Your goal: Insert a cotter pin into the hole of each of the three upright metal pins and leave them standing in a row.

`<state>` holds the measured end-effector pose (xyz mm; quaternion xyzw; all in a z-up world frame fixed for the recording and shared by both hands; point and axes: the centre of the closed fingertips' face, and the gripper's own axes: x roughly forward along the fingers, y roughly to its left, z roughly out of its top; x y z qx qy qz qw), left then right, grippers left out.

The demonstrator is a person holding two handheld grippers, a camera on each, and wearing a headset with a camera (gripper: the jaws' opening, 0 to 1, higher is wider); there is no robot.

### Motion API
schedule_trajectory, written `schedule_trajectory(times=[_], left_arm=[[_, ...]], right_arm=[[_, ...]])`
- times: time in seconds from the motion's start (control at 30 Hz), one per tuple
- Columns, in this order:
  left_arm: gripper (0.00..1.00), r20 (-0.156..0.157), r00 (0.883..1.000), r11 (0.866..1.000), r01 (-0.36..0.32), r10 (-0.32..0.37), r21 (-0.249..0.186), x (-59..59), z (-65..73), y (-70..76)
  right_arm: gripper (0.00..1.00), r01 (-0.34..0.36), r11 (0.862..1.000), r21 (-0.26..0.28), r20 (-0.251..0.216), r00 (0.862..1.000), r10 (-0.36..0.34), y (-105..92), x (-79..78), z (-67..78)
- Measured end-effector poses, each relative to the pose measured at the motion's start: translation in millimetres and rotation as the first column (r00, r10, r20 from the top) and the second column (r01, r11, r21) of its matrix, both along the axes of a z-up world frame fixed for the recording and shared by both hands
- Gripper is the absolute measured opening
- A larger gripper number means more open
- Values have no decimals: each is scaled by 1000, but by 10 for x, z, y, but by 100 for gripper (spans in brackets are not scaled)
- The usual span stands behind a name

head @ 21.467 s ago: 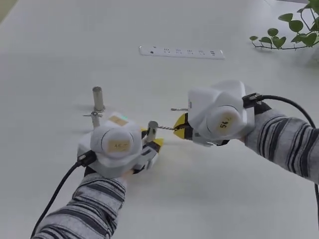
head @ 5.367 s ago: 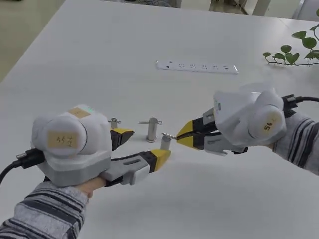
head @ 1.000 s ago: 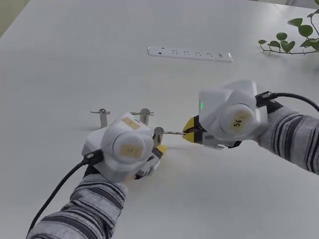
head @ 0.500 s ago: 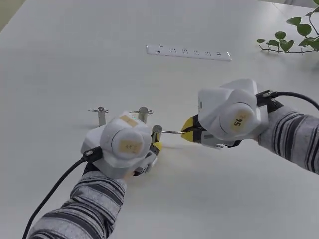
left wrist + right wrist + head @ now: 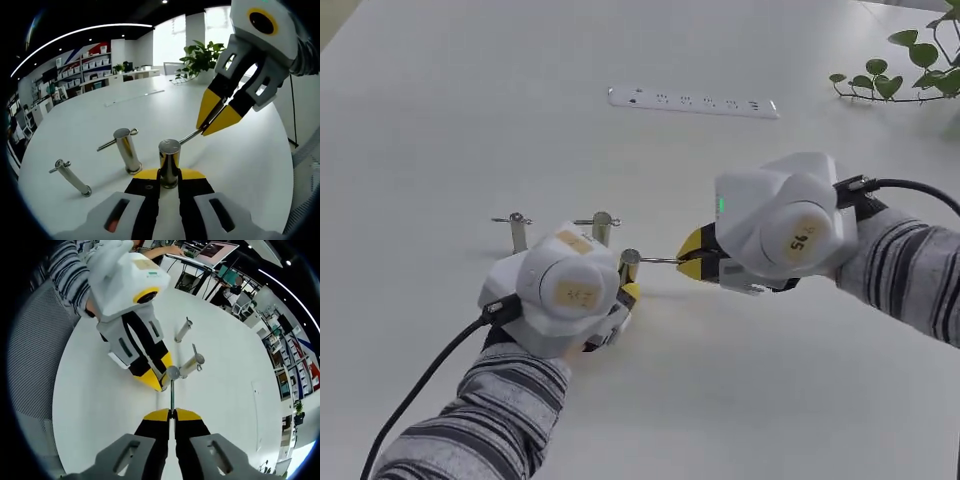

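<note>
Three upright metal pins stand on the white table (image 5: 470, 120). The left pin (image 5: 517, 232) and the middle pin (image 5: 601, 228) each carry a cotter pin through the top. My left gripper (image 5: 628, 290) is shut on the foot of the third pin (image 5: 629, 265), which appears again in the left gripper view (image 5: 169, 160) between the left gripper (image 5: 169, 175). My right gripper (image 5: 692, 262) is shut on a cotter pin (image 5: 660, 261), held level. The cotter pin's (image 5: 171, 395) tip meets the third pin (image 5: 173, 372) just under its head. Whether it is in the hole, I cannot tell.
A white power strip (image 5: 692, 102) lies across the far side of the table. A green plant (image 5: 910, 70) trails in at the far right corner. Black cables run back from both grippers along the striped sleeves.
Over five seconds my left gripper has shut on the third pin and my right gripper has levelled the cotter pin at its head. Over the last second nothing visibly moved.
</note>
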<state>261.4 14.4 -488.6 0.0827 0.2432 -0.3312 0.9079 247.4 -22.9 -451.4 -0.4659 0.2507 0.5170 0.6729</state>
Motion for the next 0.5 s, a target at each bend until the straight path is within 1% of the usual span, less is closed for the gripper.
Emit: schedule_trajectory(times=[0.13,0.5], left_arm=[[10,3,1000,1000,3,-3,-1,-3,-4,-2],[10,-7,1000,1000,-2,2,-3,-9,-66,13]], right_arm=[[0,-11,1000,4,1,1000,11,35,-1,-2],[0,-26,1000,2,4,1000,26,75,-12,-7]])
